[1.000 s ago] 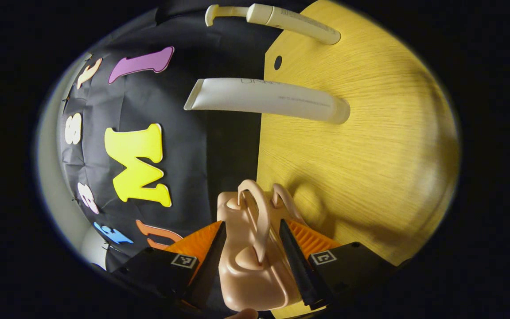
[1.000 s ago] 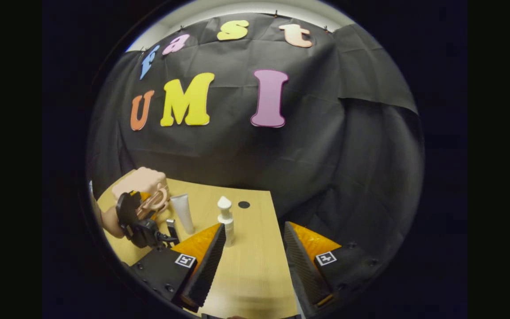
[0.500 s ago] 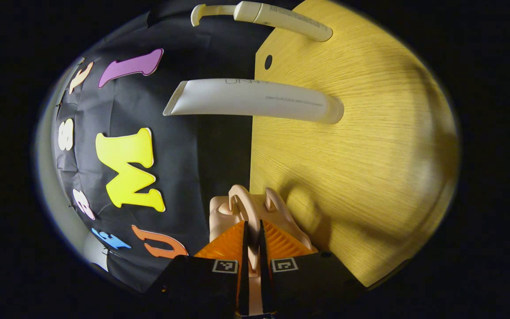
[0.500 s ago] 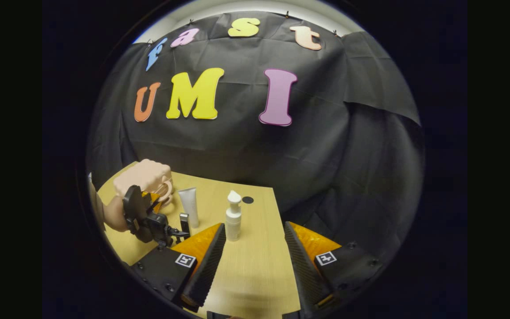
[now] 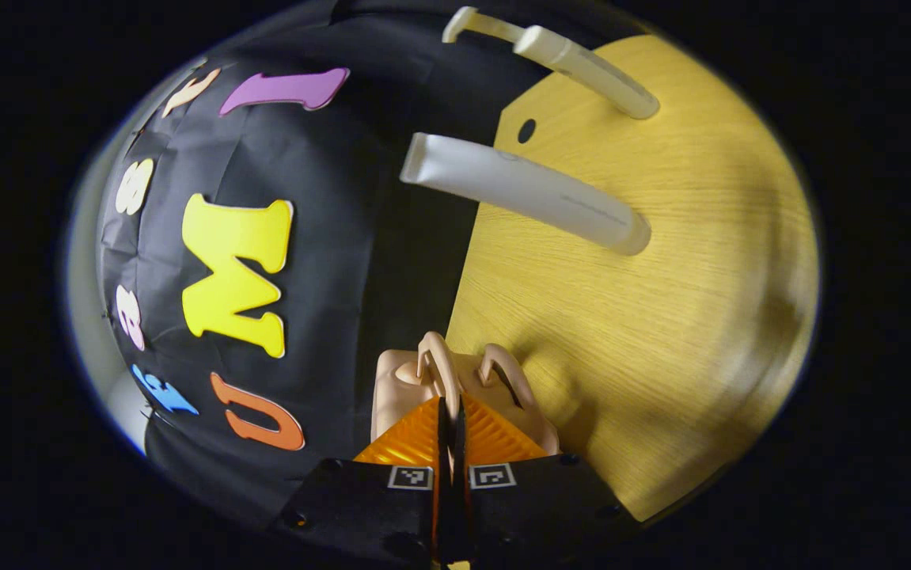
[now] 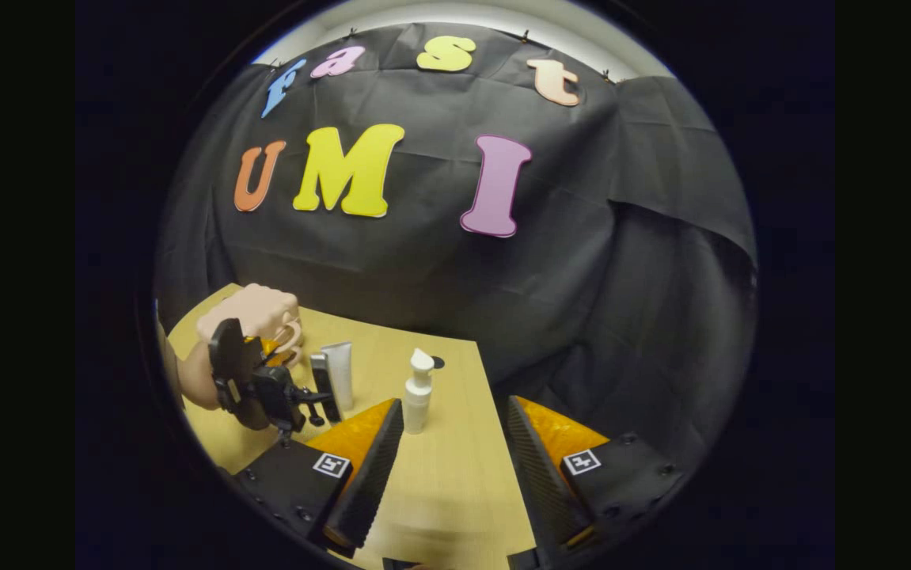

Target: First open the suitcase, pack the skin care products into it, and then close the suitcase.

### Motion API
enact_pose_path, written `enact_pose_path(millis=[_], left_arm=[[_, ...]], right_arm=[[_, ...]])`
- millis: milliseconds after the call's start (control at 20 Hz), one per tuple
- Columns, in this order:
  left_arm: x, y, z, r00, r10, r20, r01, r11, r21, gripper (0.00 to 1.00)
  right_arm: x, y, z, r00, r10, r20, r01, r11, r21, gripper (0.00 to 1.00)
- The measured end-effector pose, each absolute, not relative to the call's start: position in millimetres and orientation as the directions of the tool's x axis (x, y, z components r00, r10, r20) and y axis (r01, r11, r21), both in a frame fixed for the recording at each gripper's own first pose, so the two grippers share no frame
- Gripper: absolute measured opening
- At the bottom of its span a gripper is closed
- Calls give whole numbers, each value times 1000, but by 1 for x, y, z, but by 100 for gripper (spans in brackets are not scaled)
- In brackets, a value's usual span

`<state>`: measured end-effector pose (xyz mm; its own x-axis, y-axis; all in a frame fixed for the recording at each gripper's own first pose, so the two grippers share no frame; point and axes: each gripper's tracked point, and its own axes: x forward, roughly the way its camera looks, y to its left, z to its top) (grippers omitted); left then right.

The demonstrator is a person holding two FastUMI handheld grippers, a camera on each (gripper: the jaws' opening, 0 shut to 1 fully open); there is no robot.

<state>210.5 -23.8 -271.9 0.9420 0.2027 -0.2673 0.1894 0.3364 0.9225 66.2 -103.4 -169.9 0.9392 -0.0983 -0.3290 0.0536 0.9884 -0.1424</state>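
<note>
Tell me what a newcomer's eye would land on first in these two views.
First, the small peach suitcase at the near edge of the wooden table, with the left gripper pinched shut on one of its handles. Next, the two pale skin care items standing farther along the table: a squeeze tube and a pump bottle. In the right gripper view, the right gripper hangs open over bare tabletop near the pump bottle.

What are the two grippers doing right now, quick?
Left gripper: closed on one handle of the suitcase.
Right gripper: open, holding nothing, above the table.
</note>
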Motion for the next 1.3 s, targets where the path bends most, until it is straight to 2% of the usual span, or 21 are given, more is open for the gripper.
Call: enact_pose_path(millis=[350, 800, 1050, 1300], left_arm=[[199, -4, -206, 956, 115, -269, 167, 539, 825, 2], [188, 112, -98, 977, 138, -165, 21, 701, 712, 2], [182, 194, -79, 985, 139, -107, -37, 762, 646, 2], [177, 301, -92, 979, 188, -78, -119, 840, 529, 2]], right_arm=[[75, -63, -129, 959, -120, -258, 88, 987, -132, 79], [83, 14, -121, 961, -101, -256, 71, 990, -124, 79], [87, 57, -114, 961, -78, -266, 46, 991, -125, 79], [80, 86, -121, 946, -87, -313, 51, 991, -123, 79]])
